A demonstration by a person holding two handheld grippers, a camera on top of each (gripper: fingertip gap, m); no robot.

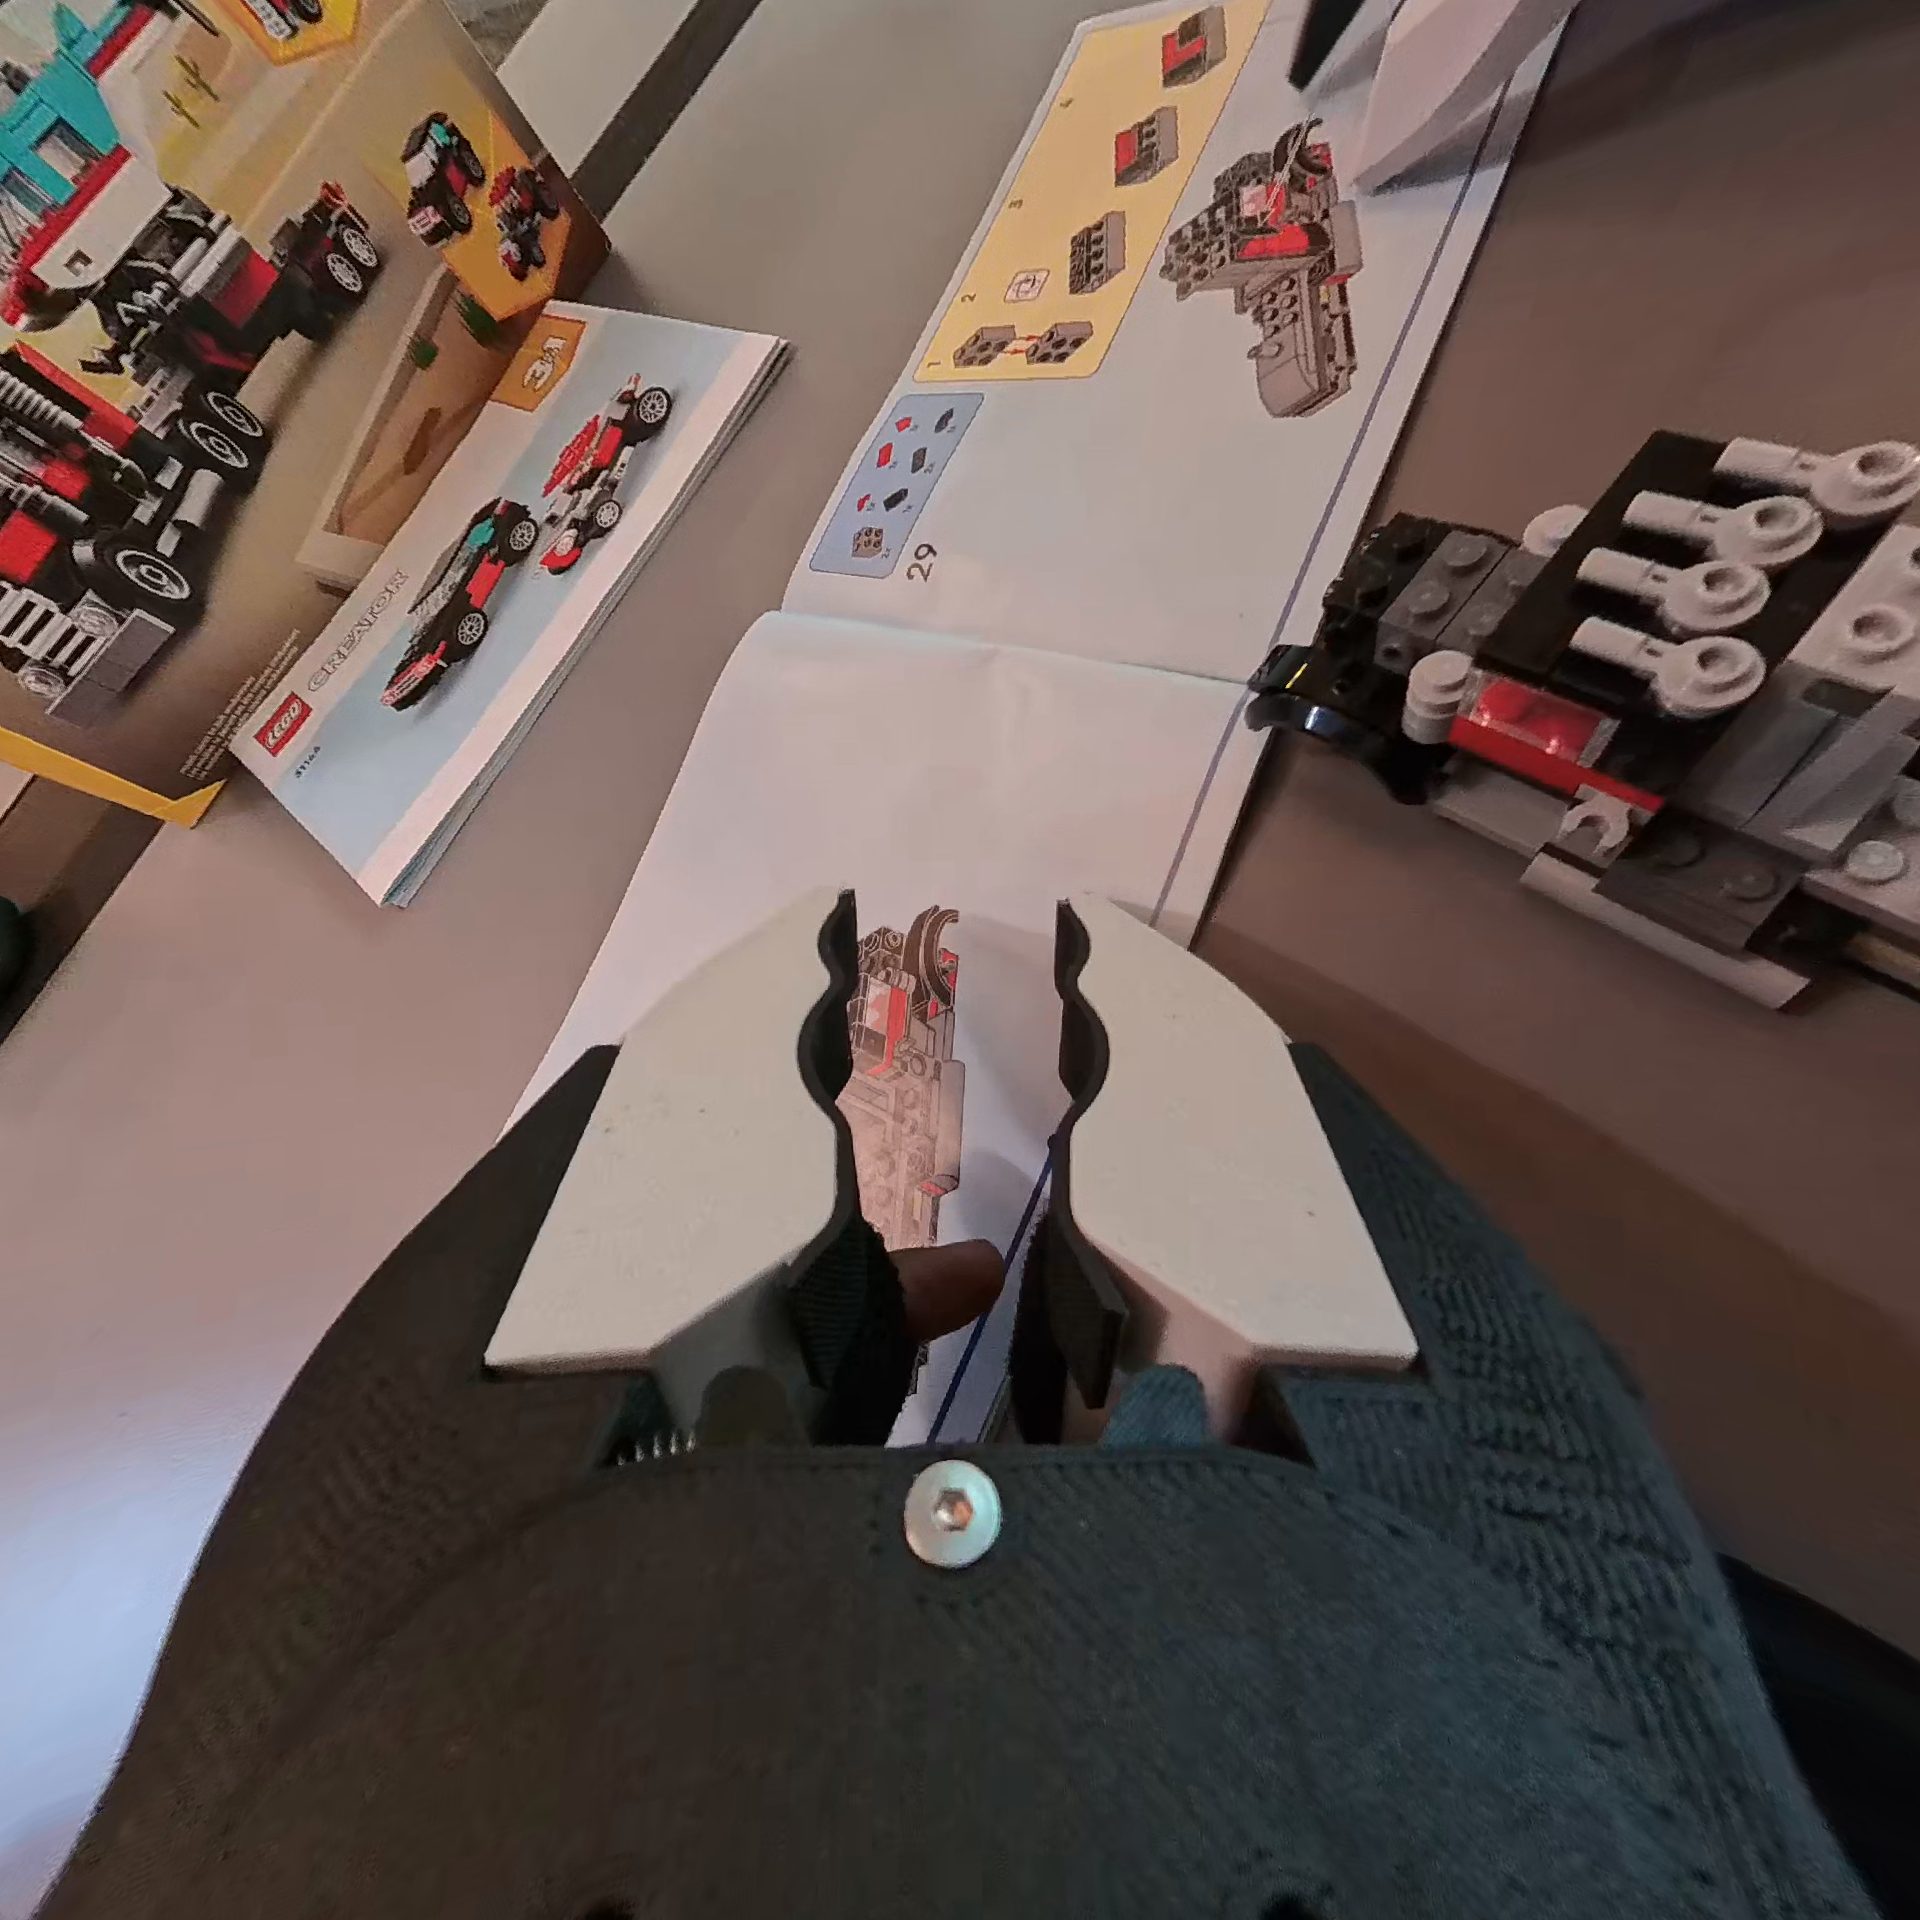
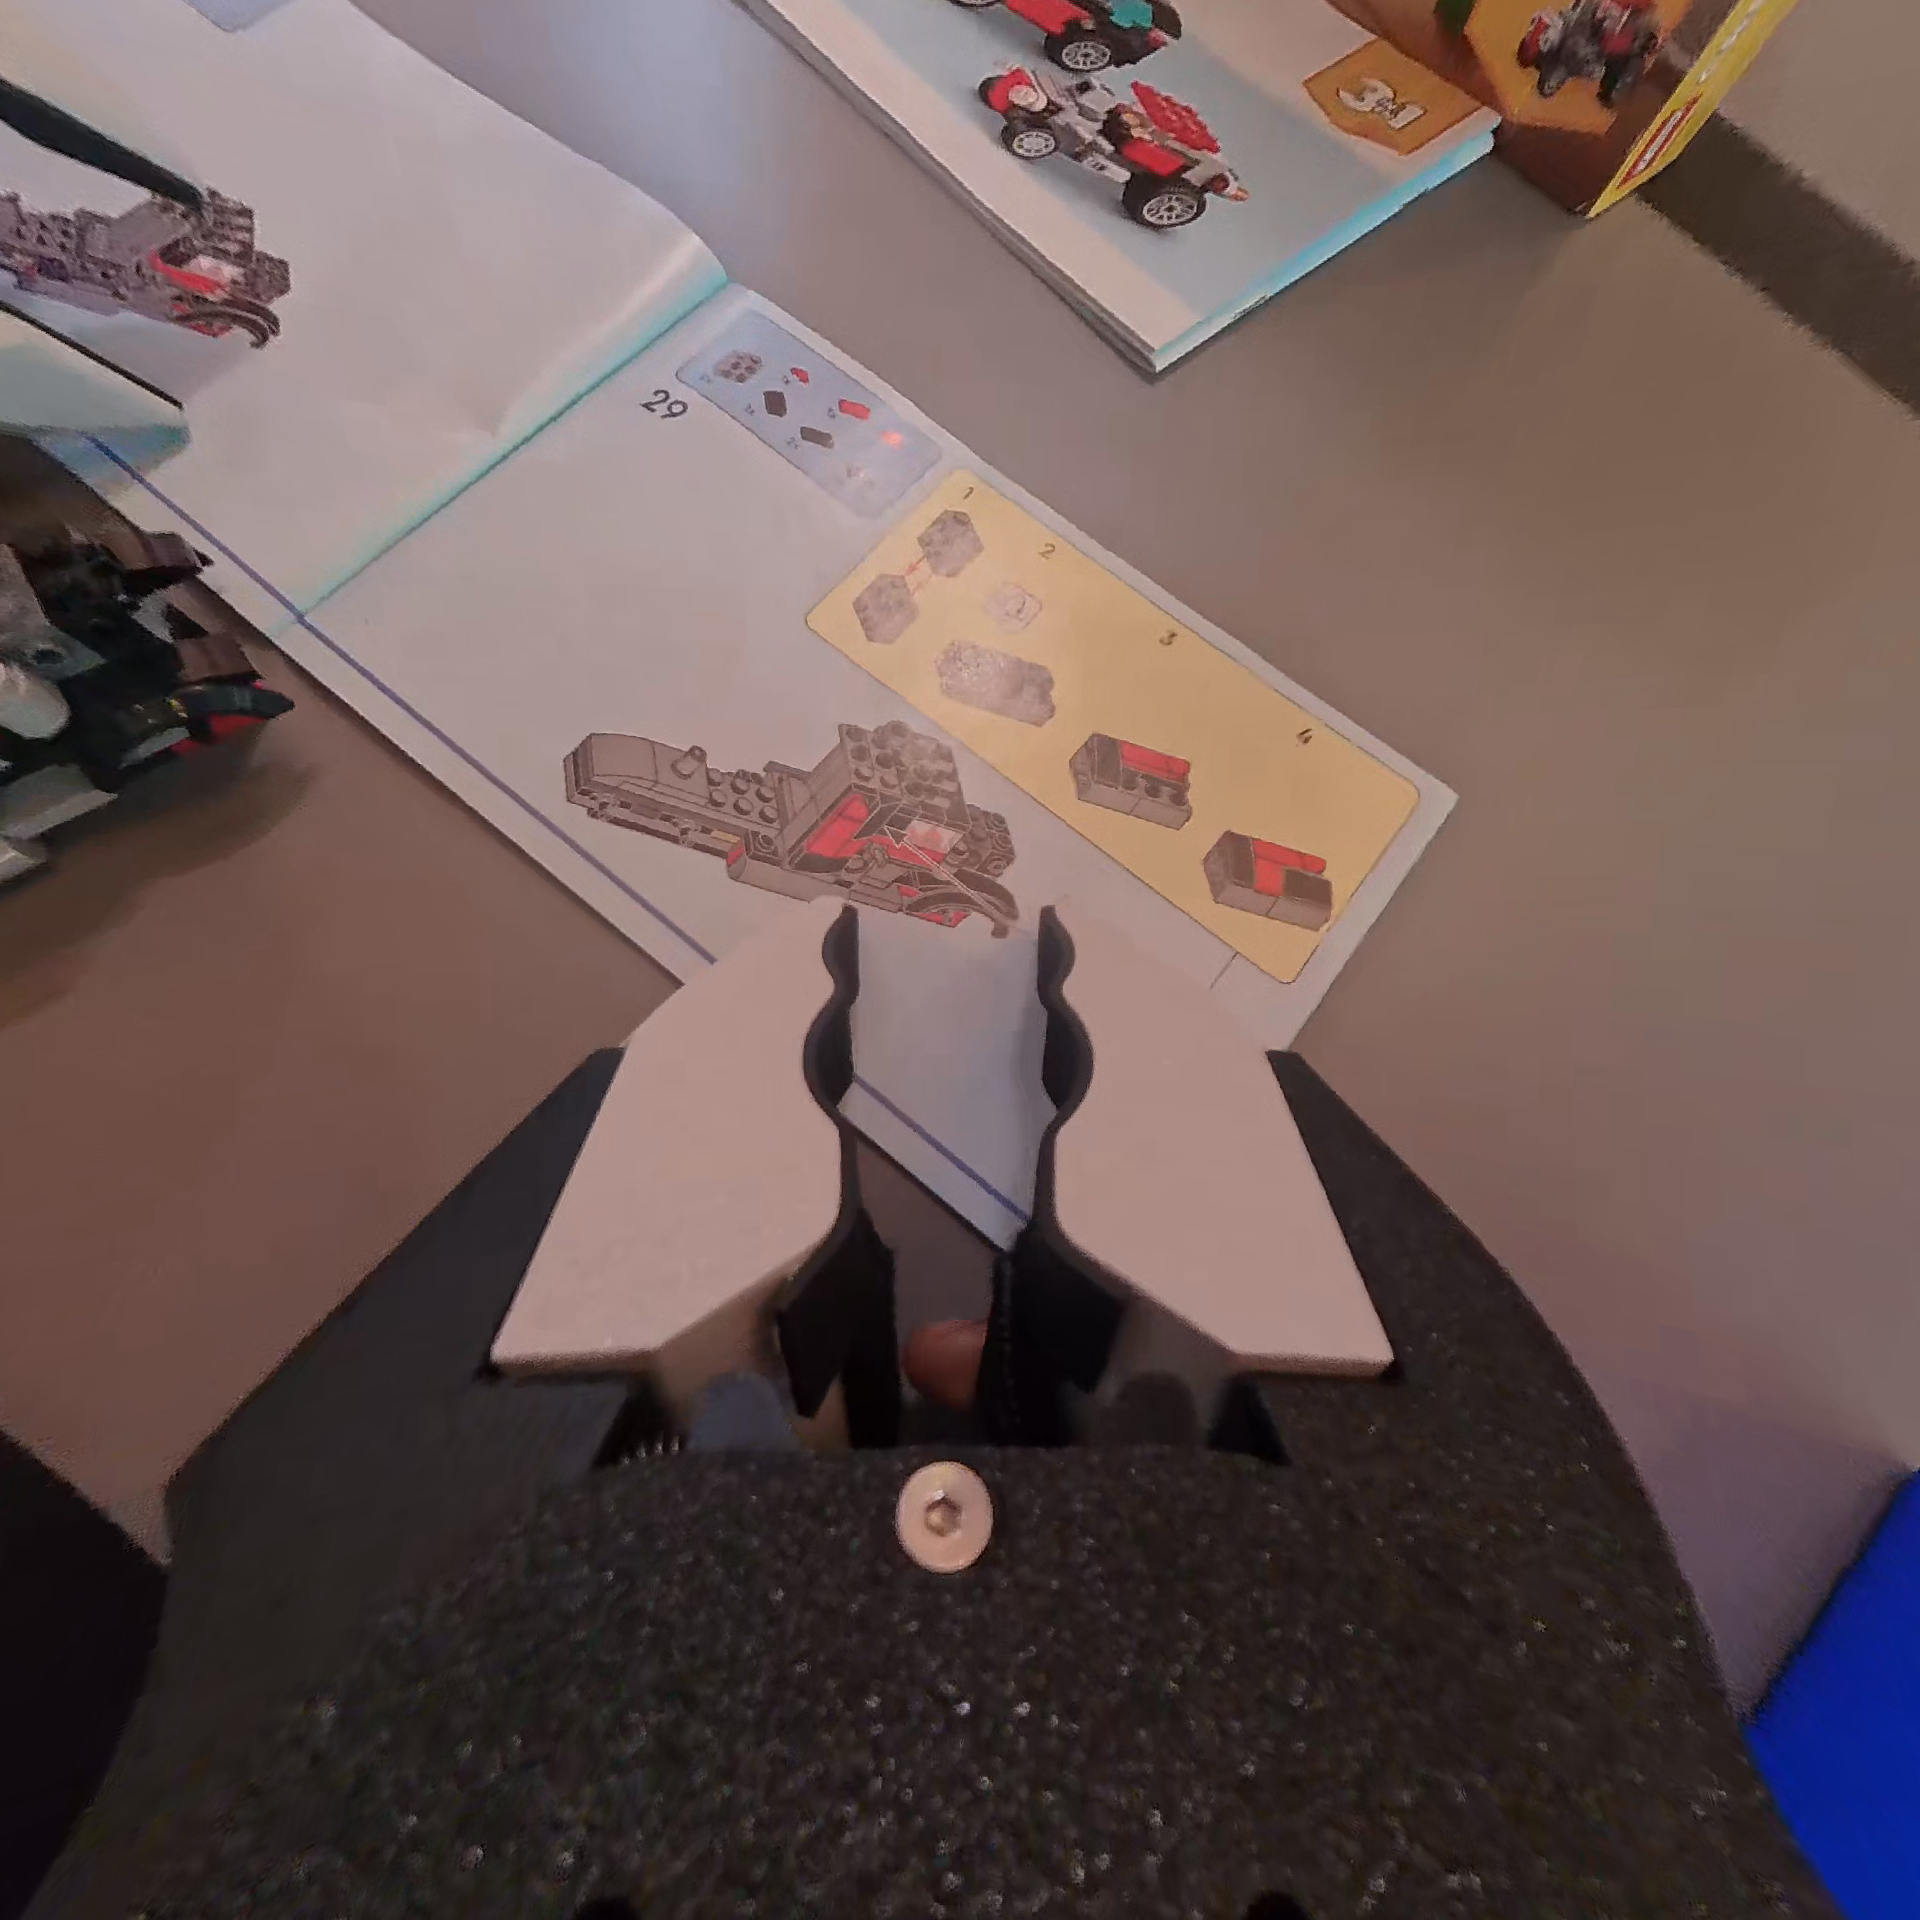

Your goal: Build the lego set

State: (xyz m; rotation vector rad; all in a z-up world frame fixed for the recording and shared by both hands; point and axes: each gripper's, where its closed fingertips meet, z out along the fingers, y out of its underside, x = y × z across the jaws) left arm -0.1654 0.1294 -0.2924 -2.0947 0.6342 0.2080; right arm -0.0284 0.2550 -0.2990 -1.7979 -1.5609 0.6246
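Both grippers, left (image 1: pixel 954 914) and right (image 2: pixel 943 920), spread and empty above the open white instruction booklet (image 2: pixel 582 582). Half-built black, grey and red brick vehicle (image 1: pixel 1621 686) on grey tabletop (image 1: pixel 312 1039), right of booklet. Risk: no loose bricks visible; careless grab could split the model.

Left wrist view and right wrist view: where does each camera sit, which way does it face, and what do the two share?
Left wrist view: sits on the left gripper, looking down along its open fingers at the open instruction booklet; partly built model to the right; a fingertip shows behind the fingers.
Right wrist view: sits on the right gripper, open, over the same booklet's opposite edge; model at left.
Shared: open booklet, closed booklet, box, model, table.
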